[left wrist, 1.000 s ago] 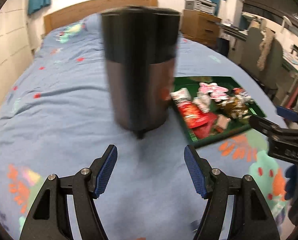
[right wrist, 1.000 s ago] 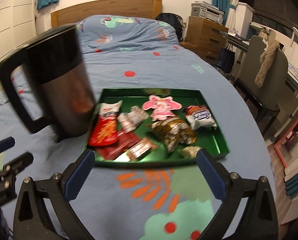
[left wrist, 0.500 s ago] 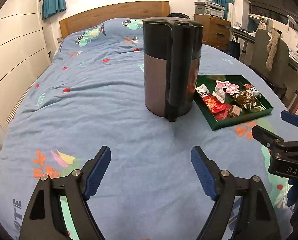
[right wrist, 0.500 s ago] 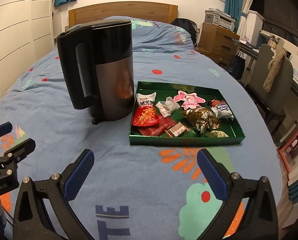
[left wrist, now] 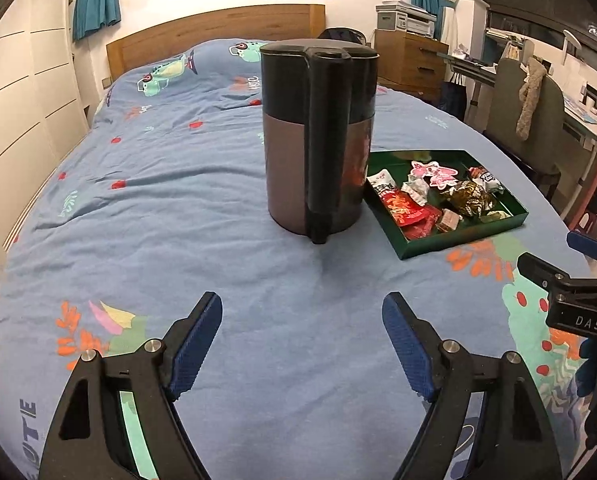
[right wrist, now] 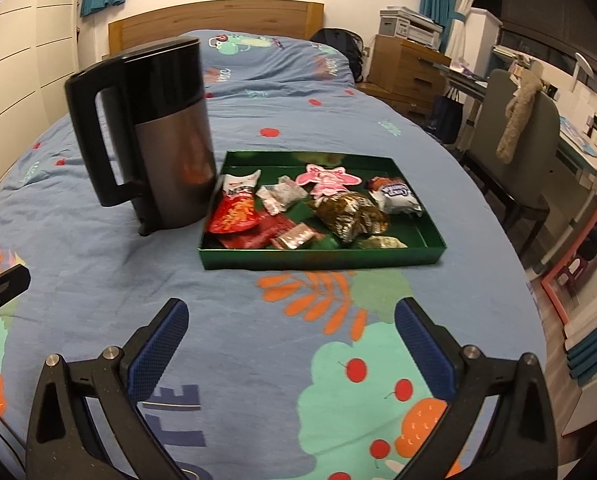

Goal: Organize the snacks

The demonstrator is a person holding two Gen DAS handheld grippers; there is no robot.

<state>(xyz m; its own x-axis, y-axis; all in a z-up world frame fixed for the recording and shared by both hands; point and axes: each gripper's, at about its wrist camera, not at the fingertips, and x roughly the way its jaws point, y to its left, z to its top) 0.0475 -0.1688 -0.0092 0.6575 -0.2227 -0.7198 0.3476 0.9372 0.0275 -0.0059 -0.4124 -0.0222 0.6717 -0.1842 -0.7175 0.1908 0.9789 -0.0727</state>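
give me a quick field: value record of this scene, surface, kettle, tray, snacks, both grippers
surface: bed with a blue patterned cover
kettle: black and grey kettle, upright on the cover, just left of the tray
tray: green tray, flat on the cover
snacks: all inside the tray; red packet, pink packet, gold wrapped snack, white and blue packet
left gripper: left gripper open, nothing between its jaws, which have just been opening
right gripper: right gripper open, empty
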